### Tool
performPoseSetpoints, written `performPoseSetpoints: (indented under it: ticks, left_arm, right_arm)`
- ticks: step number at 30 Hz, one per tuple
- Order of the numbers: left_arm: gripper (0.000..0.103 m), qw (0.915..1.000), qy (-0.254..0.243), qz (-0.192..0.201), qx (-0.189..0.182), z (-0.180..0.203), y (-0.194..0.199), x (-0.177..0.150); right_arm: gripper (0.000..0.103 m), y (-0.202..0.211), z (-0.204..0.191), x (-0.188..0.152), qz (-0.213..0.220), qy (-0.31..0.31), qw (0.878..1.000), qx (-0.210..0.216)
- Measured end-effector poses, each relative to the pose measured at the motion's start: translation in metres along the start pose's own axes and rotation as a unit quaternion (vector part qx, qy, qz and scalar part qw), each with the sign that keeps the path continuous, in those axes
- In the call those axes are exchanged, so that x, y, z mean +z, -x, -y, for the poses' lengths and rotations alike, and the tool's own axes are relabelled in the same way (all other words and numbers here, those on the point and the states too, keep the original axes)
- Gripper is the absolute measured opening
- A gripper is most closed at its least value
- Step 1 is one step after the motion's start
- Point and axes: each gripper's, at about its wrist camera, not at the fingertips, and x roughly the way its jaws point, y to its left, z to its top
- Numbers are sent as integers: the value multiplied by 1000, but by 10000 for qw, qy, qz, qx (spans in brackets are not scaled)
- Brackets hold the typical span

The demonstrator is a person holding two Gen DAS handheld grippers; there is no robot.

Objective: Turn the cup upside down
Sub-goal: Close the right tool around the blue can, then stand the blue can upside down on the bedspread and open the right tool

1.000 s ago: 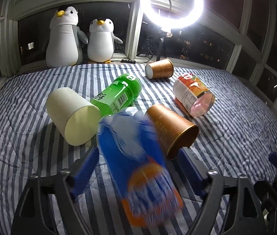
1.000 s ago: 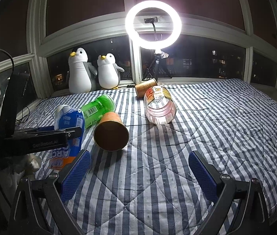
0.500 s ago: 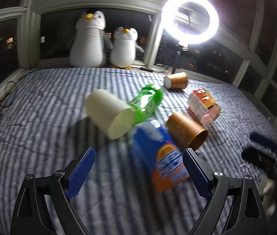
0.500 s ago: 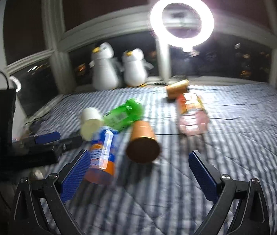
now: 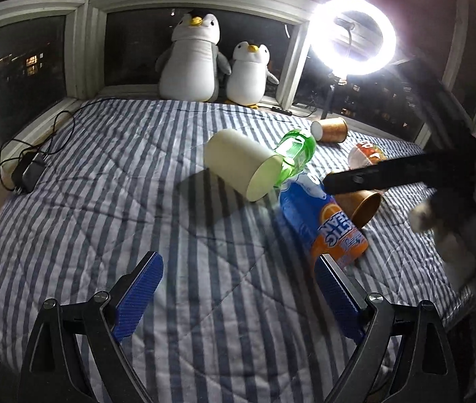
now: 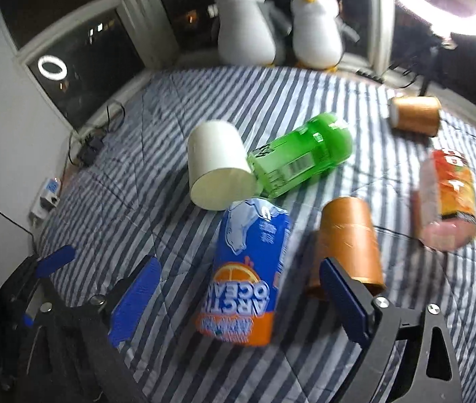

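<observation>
Several cups lie on their sides on the striped bedcover. A cream cup (image 5: 241, 164) (image 6: 217, 168) rests against a green bottle (image 6: 302, 158). In front of them lie a blue and orange can (image 6: 248, 275) (image 5: 322, 221) and a copper cup (image 6: 345, 241) (image 5: 362, 205), mouth toward me. My right gripper (image 6: 239, 299) is open, its fingers either side of the can's near end without touching it. My left gripper (image 5: 238, 295) is open over bare cover, left of the can. The right gripper's dark body (image 5: 406, 171) crosses the left wrist view.
A second copper cup (image 6: 414, 117) and a clear cup with an orange label (image 6: 449, 198) lie at the back right. Two plush penguins (image 5: 191, 63) and a ring light (image 5: 352, 35) stand at the window. A charger and cables (image 5: 26, 174) lie at the bed's left edge.
The blue can left my left gripper and now lies on the cover. The left gripper has drawn back to the left. The right gripper has swung in and down over the can.
</observation>
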Motion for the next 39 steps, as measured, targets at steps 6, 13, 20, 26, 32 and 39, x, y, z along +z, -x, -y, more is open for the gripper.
performPoseSetpoints:
  ticks: [6, 13, 20, 26, 32, 39]
  left_arm:
    - [94, 9996, -177, 46, 208, 3, 5, -5]
    - [94, 9994, -241, 74, 251, 3, 9, -6]
    - [94, 9993, -223, 75, 277, 0, 8, -6]
    - [94, 9994, -214, 50, 252, 1, 5, -4]
    - [94, 9995, -223, 55, 197, 6, 2, -1]
    - [94, 9995, -263, 71, 127, 15, 0, 2]
  right_arm:
    - [83, -36, 0, 19, -694, -37, 9975, -124]
    - [74, -60, -2, 29, -1036, 51, 9940, -340]
    - [63, -66, 2, 33, -1156, 94, 9920, -491]
    - [63, -52, 4, 26, -872, -54, 9955, -355]
    - [63, -7, 2, 1, 196, -25, 9992, -340]
    - [63, 16, -3, -27, 1421, -77, 9884, -528]
